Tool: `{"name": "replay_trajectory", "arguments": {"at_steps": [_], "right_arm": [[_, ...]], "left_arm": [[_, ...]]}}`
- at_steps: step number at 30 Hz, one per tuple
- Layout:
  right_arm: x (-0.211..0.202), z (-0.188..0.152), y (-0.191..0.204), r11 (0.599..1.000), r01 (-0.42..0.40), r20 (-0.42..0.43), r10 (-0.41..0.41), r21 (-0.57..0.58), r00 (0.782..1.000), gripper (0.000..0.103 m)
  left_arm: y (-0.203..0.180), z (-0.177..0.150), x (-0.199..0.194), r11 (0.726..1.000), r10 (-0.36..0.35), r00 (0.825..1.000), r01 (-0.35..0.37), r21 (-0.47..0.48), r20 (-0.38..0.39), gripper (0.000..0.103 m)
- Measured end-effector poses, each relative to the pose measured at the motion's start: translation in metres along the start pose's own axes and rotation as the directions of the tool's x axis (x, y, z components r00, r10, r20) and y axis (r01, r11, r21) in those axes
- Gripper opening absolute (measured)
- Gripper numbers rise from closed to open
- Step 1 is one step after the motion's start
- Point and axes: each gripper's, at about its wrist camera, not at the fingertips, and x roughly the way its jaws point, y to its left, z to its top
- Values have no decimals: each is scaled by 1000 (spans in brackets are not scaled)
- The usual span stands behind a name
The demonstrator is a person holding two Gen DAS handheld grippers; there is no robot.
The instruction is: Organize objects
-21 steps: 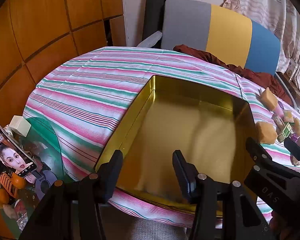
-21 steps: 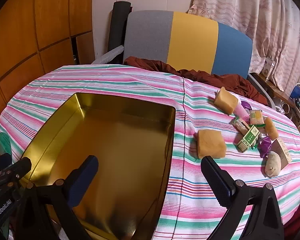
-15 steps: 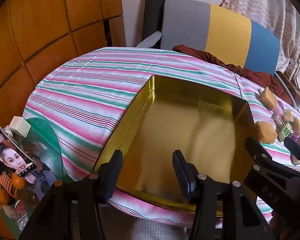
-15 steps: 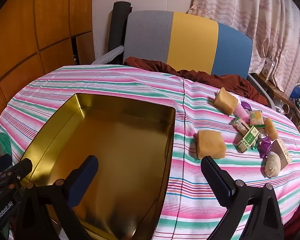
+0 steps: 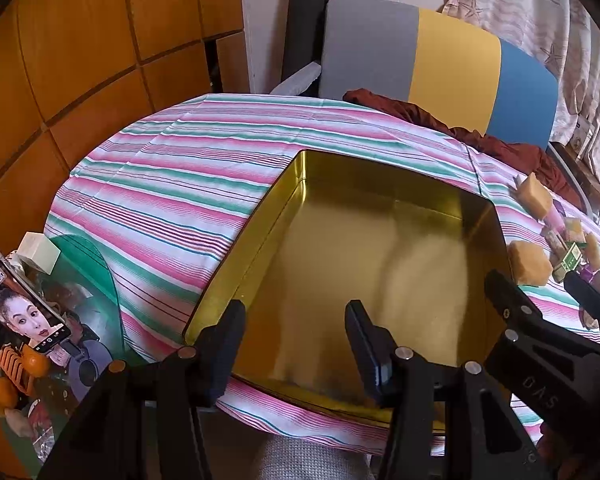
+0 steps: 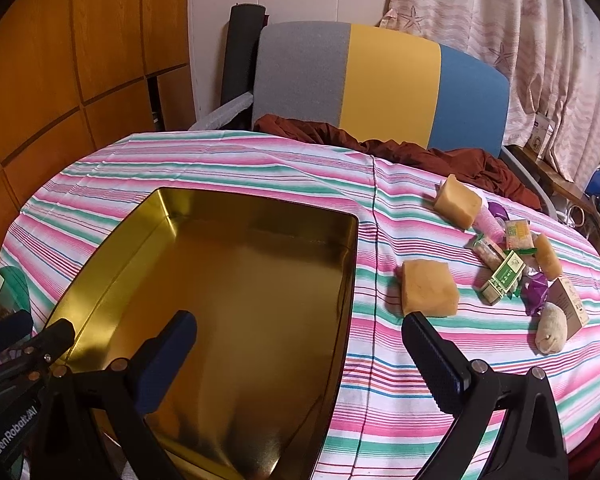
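Both grippers empty: right gripper (image 6: 300,356) wide, left gripper (image 5: 296,344) half-spread. Risk: soft sponge (image 6: 430,288) ahead-right slipping; tin (image 6: 352,248) wall obstructing.

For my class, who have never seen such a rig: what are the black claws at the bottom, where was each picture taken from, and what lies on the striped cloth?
No robot here: a person holds a two-fingered claw in each hand, each carrying a camera looking along its fingers. One picture looks past the left claw, the other past the right claw. Both claws are open and hold nothing. On the striped tablecloth sits an empty gold tin. Right of it lie tan sponge-like blocks, a green-and-white box, purple wrappers and other small packets, none yet in the tin.
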Motion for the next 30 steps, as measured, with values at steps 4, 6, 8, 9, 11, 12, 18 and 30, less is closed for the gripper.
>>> {"name": "replay_trajectory", "arguments": {"at_steps": [4,6,8,9,11,12,18,30], "right_arm": [[0,0,-2,1000,-7,-2,7,10,1000,103],[1,-1,-2,1000,-11,-5,11,14,1000,103],[1,-2,-3,1000,-13,-6,13,16,1000,103],[1,-2,-4,1000,-15,-7,15,18,1000,103],[0,-2,-7,999,-21,-4,21,24,1000,103],[-1,-2,-8,999,-26,-2,26,27,1000,103],[-5,-4,-25,998,-45,18,44,47,999,103],[-20,-26,-114,985,91,91,-105,148,990,103]], "left_arm": [[-1,-1,0,1000,4,1000,-4,4,0,52],[-3,-1,-1,1000,4,1000,-4,5,1,52],[-4,-1,-1,1000,8,1000,-8,5,1,52],[-4,-1,-1,1000,7,1000,-7,5,1,52],[-5,-2,-1,1000,1,1000,-1,7,4,52],[-6,-2,-1,1000,2,1000,-2,8,3,52],[-16,-7,2,999,-30,999,30,15,-20,52],[-63,-23,-20,961,-264,964,259,94,43,52]]}}
